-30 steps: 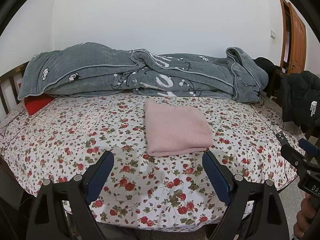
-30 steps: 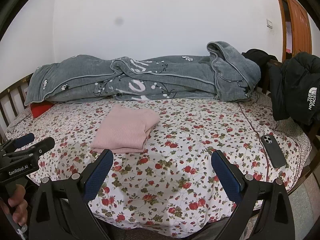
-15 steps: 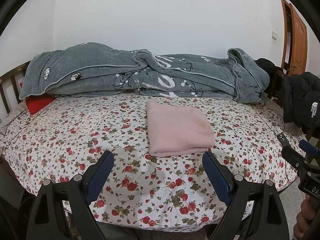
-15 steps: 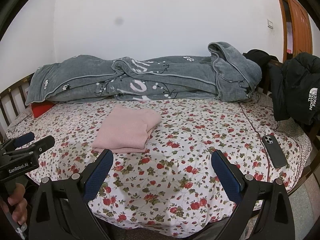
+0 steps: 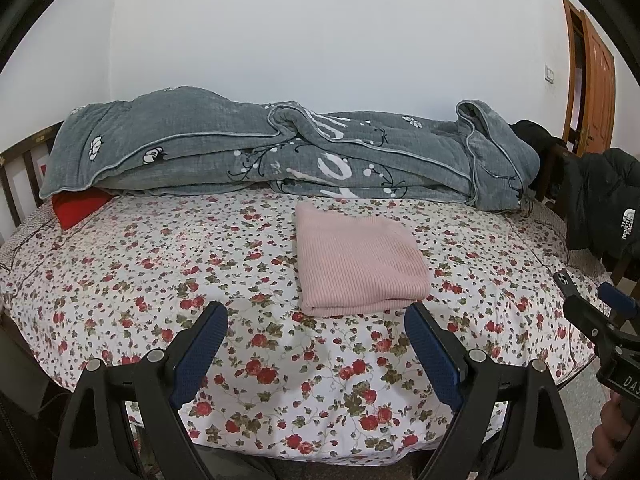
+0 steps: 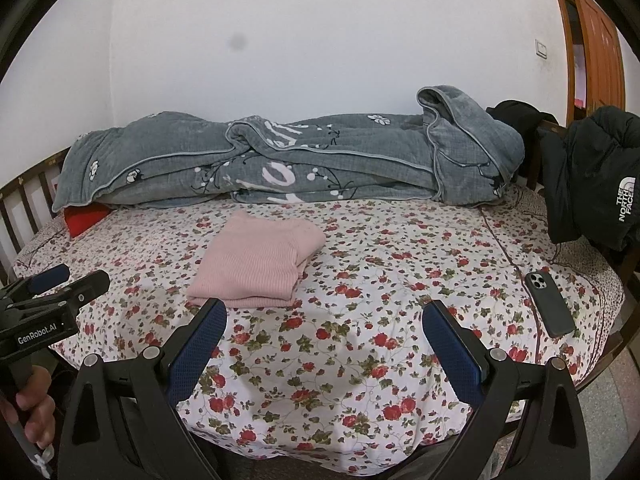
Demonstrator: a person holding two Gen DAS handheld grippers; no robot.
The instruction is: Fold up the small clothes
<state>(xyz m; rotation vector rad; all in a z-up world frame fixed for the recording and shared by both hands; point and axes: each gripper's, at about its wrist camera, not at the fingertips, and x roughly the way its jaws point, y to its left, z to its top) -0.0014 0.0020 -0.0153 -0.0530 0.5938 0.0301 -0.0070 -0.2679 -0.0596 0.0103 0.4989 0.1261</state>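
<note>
Both grippers hang over the near edge of the bed, jaws spread wide and holding nothing. Seen from its own camera, the left gripper (image 5: 316,332) has its blue pads (image 5: 200,354) above the floral bedsheet (image 5: 160,264), and the folded pink garment (image 5: 358,266) lies just beyond at 12 o'clock, its near edge sitting between the two pad tips but not touching them. From the right wrist camera, the right gripper (image 6: 324,330) has the same garment (image 6: 258,266) at about 11 o'clock, just past the tip of its left-hand pad (image 6: 198,350); whether pad and cloth touch cannot be told, as the tip overlaps the fold in the picture. The garment is a neat rectangle with stacked layers showing along its near and right sides.

At 9 o'clock in the right wrist view, the left gripper's body shows with a hand (image 6: 34,404) round its handle. At 3 o'clock on the sheet, a dark phone (image 6: 550,304) lies face down, well apart from the garment.

Farther off, a rumpled grey quilt (image 5: 280,152) stretches along the far side of the bed against the white wall, with a red pillow (image 5: 78,208) peeking out beneath it at 10 o'clock. A black jacket (image 6: 592,176) hangs at 2 o'clock by an orange-brown door (image 6: 596,44).
</note>
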